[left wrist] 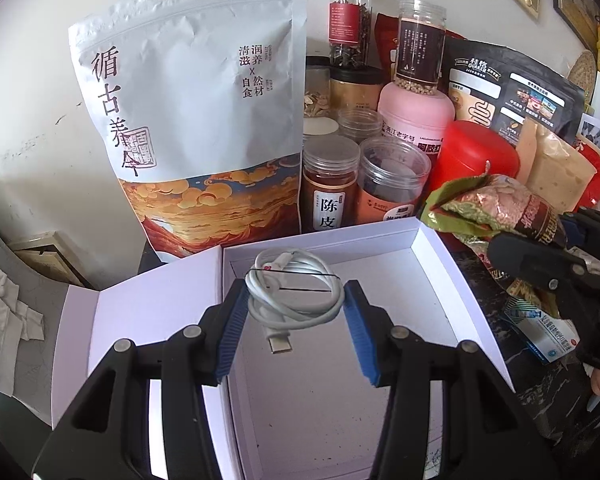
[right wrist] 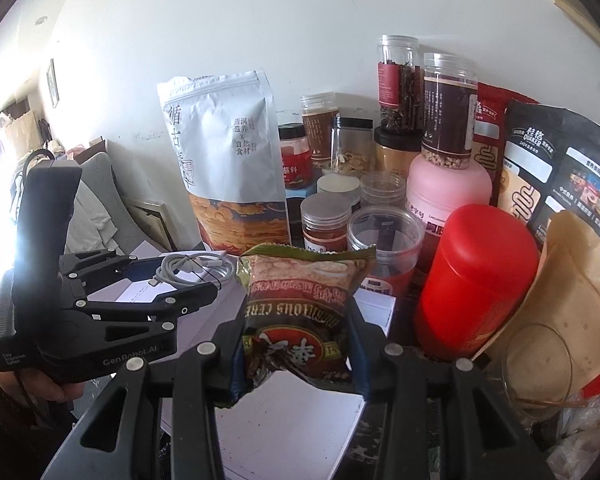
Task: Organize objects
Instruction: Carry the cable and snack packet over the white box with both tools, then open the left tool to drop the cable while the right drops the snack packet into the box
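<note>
My left gripper [left wrist: 296, 316] is shut on a coiled white USB cable [left wrist: 292, 292] and holds it over the open white box [left wrist: 440, 280]. The cable's plug hangs down between the blue pads. In the right wrist view the left gripper [right wrist: 204, 276] shows at the left with the cable [right wrist: 192, 270]. My right gripper [right wrist: 298, 344] is shut on a green and brown cereal packet [right wrist: 300, 312], held just right of the box. That packet [left wrist: 500, 208] and the right gripper's fingers [left wrist: 540, 264] show at the right edge of the left wrist view.
A big white pouch [left wrist: 192, 120] stands behind the box. Several jars [left wrist: 392, 184], a pink tub [left wrist: 416, 112], a red canister [right wrist: 476, 280], a black oats bag [right wrist: 560, 176] and a beige pouch [right wrist: 572, 292] crowd the back right. A medicine carton [left wrist: 544, 332] lies right of the box.
</note>
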Available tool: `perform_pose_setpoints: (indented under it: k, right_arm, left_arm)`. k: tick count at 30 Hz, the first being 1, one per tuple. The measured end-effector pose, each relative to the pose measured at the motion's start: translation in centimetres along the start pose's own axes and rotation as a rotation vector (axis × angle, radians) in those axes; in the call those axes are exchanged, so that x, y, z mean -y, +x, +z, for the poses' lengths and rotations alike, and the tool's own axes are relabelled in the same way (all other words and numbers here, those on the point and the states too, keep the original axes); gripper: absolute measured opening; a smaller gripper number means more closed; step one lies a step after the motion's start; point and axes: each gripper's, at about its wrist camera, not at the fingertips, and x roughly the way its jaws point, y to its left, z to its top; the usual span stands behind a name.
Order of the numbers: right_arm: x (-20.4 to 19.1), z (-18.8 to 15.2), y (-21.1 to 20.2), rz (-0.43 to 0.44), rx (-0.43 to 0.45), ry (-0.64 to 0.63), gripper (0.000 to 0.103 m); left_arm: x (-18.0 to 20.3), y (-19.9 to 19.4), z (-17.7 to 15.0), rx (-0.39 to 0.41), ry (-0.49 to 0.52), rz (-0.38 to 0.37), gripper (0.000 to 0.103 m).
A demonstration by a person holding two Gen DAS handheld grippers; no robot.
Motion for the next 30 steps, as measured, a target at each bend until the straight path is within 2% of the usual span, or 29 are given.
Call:
perform_pose_setpoints:
  k: [6, 14, 25, 30]
  right_arm:
    - [1.0, 0.6, 2.2, 0.011, -0.023, 0.0, 0.042]
    - [1.6, 0.0, 5.2, 0.014, -0.096, 0.003, 0.042]
    - [1.1, -1.1, 7.9, 0.029, -0.173, -0.002, 0.042]
    - [0.9, -1.5, 8.9, 0.043, -0.196, -0.001, 0.042]
  left_arm:
    - [-0.4, 2.7, 0.6, -0.021, 0.001, 0.007, 0.047]
    - [-0.4, 6.1, 0.3, -0.077, 0.023, 0.031, 0.047]
    - [-0.2, 8.3, -0.5, -0.145, 0.028, 0.06, 0.047]
    - [-0.4, 9.2, -0.8, -0.172, 0.016, 0.05, 0.047]
